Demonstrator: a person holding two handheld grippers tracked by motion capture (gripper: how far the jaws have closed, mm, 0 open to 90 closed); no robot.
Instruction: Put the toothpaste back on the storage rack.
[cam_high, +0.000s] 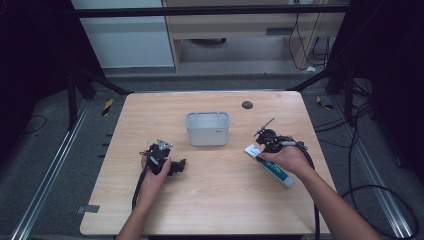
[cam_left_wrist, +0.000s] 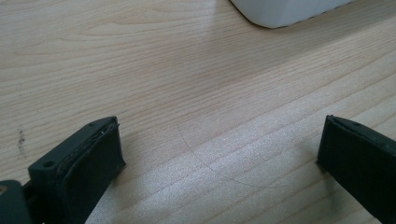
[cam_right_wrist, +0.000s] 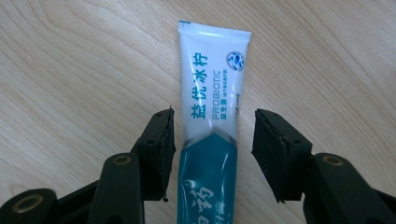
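Your right tongs (cam_right_wrist: 214, 140) are straddling the white-and-teal plastic toothpaste tube (cam_right_wrist: 212, 116), which lies flat on the light wood desk (cam_high: 215, 180), right-hand side, well apart from the pale grey rounded plastic bin (cam_high: 207, 128) at centre. Jaws are parted w/ the tube between them: the left pad looks right against the tube's edge, the right pad has a clear gap, so no squeeze yet. Nothing is gripped. You're lined up along the tube's length, jaws across the narrow width near the colour break, which makes sense: that's the only span the opening fits, and mid-body should keep it balanced when lifted. In the high view the tube (cam_high: 270, 166) runs diagonally under your right hand (cam_high: 285, 159), flat crimped end toward the bin, so I'd guess the bin's the drop target. Left tongs (cam_left_wrist: 219, 154) are wide open over bare desk, holding nothing, parked just in front of the bin's left corner (cam_left_wrist: 289, 11); looks like standby, out of the right arm's path. Next, probably: centre slightly so both pads meet the tube evenly, then close. Risk: the soft tube could buckle or skid sideways if one pad lands first.
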